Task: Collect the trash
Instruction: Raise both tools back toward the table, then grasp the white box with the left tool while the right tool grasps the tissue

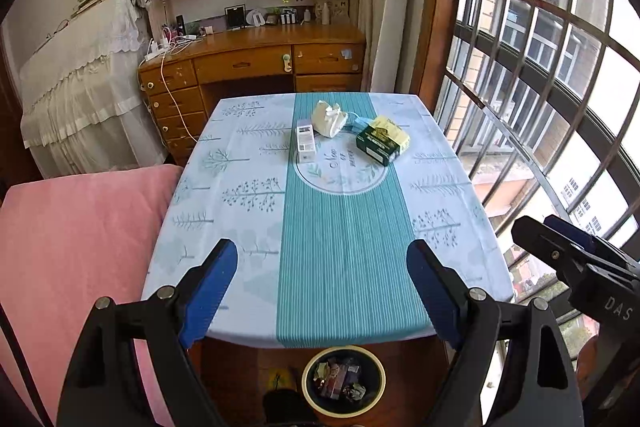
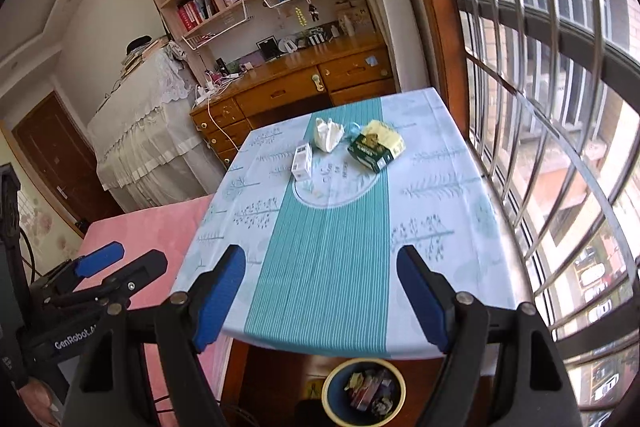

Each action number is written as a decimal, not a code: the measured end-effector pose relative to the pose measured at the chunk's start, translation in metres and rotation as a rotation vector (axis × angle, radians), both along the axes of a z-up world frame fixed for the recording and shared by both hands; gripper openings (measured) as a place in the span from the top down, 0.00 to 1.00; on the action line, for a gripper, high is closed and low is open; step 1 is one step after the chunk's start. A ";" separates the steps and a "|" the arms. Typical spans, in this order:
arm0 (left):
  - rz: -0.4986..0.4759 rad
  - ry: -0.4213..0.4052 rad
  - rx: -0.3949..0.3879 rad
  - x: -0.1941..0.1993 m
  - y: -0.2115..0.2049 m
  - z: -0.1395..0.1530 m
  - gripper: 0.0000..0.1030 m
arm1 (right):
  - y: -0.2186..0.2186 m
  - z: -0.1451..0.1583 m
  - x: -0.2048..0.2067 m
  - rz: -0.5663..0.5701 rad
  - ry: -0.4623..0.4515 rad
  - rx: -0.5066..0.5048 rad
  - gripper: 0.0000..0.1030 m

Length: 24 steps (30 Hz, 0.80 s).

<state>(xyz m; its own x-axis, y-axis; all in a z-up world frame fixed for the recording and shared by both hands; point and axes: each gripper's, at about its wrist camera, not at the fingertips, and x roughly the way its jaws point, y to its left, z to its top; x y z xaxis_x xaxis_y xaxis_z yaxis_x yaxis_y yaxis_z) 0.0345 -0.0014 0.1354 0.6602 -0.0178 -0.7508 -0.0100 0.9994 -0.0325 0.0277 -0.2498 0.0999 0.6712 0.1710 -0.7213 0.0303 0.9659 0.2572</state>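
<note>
A desk (image 1: pixel 248 195) under a pale blue cloth with printed trees and a teal striped runner fills both views. The runner's white round emblem bears script too small to read. Just beyond that emblem lies the trash: a small white upright carton (image 1: pixel 305 142) with unreadable print at the emblem's left edge, a crumpled white tissue (image 1: pixel 328 121) just past it, a light blue face mask (image 1: pixel 357 125) beside the tissue, and a dark green box with a yellow side (image 1: pixel 382 141) at the emblem's right edge, its label unreadable.

On the floor below the desk's near edge stands a round dark waste bin with a yellow rim (image 1: pixel 343 381), already holding crumpled wrappers.

The left hand-held gripper (image 1: pixel 322 291) hangs over the desk's near edge, its blue-padded jaws spread wide and holding nothing; its body reads "GenRobot" in the right view. The right hand-held gripper (image 2: pixel 320 297) is likewise spread and empty; its side shows "DAS".
</note>
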 end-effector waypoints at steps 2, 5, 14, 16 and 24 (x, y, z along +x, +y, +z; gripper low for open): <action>0.006 -0.001 -0.021 0.016 0.009 0.000 0.17 | 0.003 0.002 0.011 0.001 -0.013 -0.014 0.24; 0.008 0.015 -0.036 0.046 0.024 -0.007 0.17 | 0.008 0.003 0.031 0.000 -0.029 -0.043 0.24; -0.097 0.162 -0.131 0.181 0.069 -0.052 0.17 | 0.018 -0.020 0.129 -0.085 0.050 -0.060 0.24; -0.116 0.189 -0.136 0.215 0.079 -0.065 0.17 | 0.019 -0.032 0.157 -0.105 0.086 -0.049 0.24; -0.152 0.354 -0.189 0.338 0.098 -0.148 0.17 | 0.008 -0.101 0.258 -0.244 0.243 0.005 0.24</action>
<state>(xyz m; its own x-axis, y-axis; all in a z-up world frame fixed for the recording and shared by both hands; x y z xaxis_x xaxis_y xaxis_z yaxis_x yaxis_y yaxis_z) 0.3723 0.0969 -0.0124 0.3413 -0.2545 -0.9048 0.0936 0.9671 -0.2367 0.2862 -0.2415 -0.0013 0.5013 0.0307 -0.8647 0.3211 0.9214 0.2188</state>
